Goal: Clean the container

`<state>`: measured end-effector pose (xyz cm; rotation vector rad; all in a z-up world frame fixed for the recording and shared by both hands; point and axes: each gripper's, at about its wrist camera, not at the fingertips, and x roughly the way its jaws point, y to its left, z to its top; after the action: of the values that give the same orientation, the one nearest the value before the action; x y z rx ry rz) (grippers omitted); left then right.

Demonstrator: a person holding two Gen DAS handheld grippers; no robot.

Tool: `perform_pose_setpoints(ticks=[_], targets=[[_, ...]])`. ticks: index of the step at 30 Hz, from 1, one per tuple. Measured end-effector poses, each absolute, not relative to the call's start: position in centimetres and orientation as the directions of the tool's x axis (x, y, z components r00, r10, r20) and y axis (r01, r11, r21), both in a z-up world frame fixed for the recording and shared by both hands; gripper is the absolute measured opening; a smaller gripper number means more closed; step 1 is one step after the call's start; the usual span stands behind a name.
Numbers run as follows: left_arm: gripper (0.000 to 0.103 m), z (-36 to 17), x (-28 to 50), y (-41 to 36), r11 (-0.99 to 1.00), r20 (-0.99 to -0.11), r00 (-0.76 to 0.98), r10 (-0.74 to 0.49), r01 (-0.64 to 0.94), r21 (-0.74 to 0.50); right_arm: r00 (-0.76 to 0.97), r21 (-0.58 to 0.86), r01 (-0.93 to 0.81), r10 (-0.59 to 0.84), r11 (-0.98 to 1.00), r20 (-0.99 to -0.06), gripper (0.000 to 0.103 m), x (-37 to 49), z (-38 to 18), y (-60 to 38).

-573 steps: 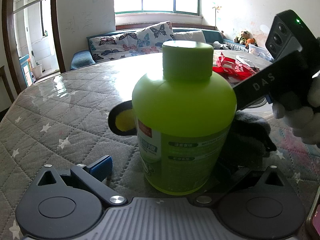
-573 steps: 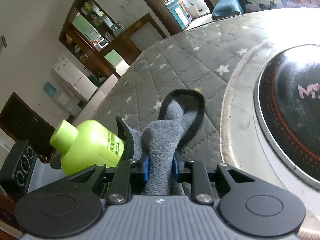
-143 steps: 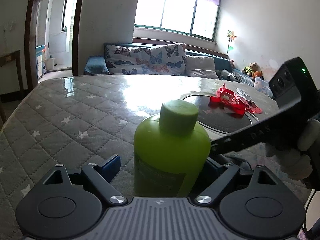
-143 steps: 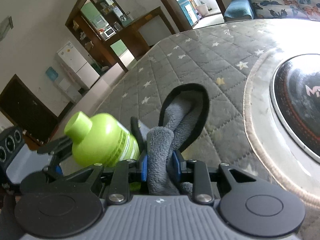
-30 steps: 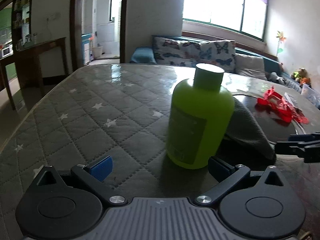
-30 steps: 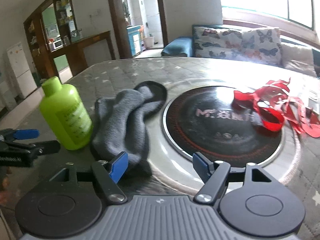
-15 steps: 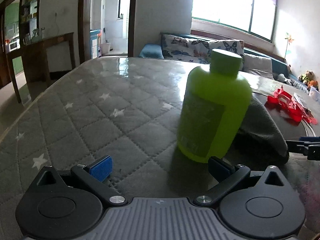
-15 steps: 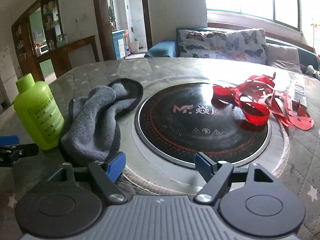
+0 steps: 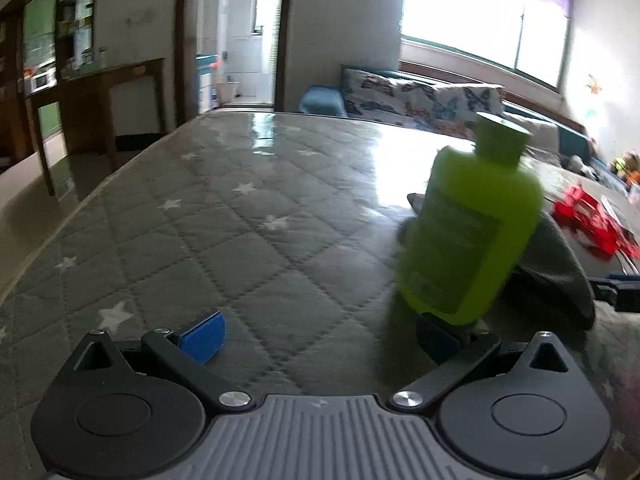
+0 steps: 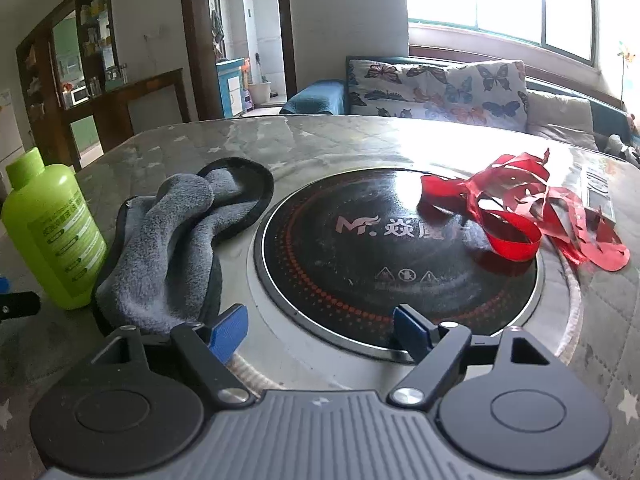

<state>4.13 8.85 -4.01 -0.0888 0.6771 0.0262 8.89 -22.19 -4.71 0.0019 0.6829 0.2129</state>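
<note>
A lime-green capped bottle (image 9: 468, 232) stands on the quilted star-pattern table cover (image 9: 240, 220), blurred in the left wrist view and just beyond the right-hand finger of my open left gripper (image 9: 320, 336). The same bottle (image 10: 50, 232) stands upright at the far left of the right wrist view. A grey cloth with black edging (image 10: 172, 240) lies crumpled between the bottle and a round black induction cooktop (image 10: 400, 248). My right gripper (image 10: 320, 330) is open and holds nothing, hanging over the cooktop's near rim. Behind the bottle the cloth (image 9: 560, 272) shows again.
Curled red ribbon (image 10: 520, 208) lies on the cooktop's far right side, with a small flat pack (image 10: 598, 192) beyond it. A sofa with butterfly cushions (image 10: 436, 88) stands past the table. The table's left edge (image 9: 52, 232) drops to the floor.
My left gripper has swung left, so the bottle now sits further right in its view. The right gripper has shifted slightly towards the cooktop. Both stay open; bottle and cloth have not moved.
</note>
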Motion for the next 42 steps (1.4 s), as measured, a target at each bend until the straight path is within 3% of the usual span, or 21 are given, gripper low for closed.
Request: perform_pose_setpoints(ticks=[18,30,42], targets=[[0.103,-4.3,7.4,10.2,0.994,-0.642,0.763,0.078,-0.113,-0.013,0.753,0.068,-0.161,0.167,0.985,-0.636,0.091,10.5,-4.8,-22.0],[0.103,-4.6,8.5,10.5,0.992,-0.643,0.759,0.101,-0.127,0.006,0.746,0.078,-0.149,0.164,0.986,-0.645,0.103,11.2,-5.0,-22.4],[0.103,-4.6,8.4,10.7,0.992,-0.641,0.761,0.101,-0.127,0.007,0.742,0.016,-0.128,0.107,0.992,-0.662,0.103,12.1,-5.3,-22.0]])
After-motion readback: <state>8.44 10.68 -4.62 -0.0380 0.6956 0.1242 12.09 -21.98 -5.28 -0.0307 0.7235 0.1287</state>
